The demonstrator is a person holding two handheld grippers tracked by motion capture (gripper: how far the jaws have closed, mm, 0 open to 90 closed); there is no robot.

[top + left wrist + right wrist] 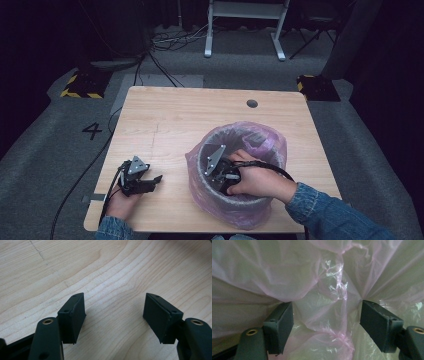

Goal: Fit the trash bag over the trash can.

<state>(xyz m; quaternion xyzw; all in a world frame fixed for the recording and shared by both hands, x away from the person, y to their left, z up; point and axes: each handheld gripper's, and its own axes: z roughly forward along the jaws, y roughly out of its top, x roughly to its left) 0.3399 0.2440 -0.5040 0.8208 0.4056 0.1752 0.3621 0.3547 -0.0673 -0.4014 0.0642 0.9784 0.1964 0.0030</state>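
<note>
A round bin (239,202) lined with a thin pink plastic bag (260,137) stands on the right half of the wooden table (175,115). My right gripper (220,175) is down inside the bin, held by a hand in a denim sleeve. In the right gripper view its jaws stand open with crinkled pink bag (332,292) folds between and beyond them, nothing clamped. My left gripper (156,181) rests low at the table's front left, a short way left of the bin. Its jaws are open over bare wood (117,277) in the left gripper view.
A round cable hole (252,103) sits near the table's far right edge. Black cables (82,175) trail off the left side to the grey floor. A white frame's legs (245,30) stand beyond the table. Yellow-and-black striped blocks (82,85) lie at the far corners.
</note>
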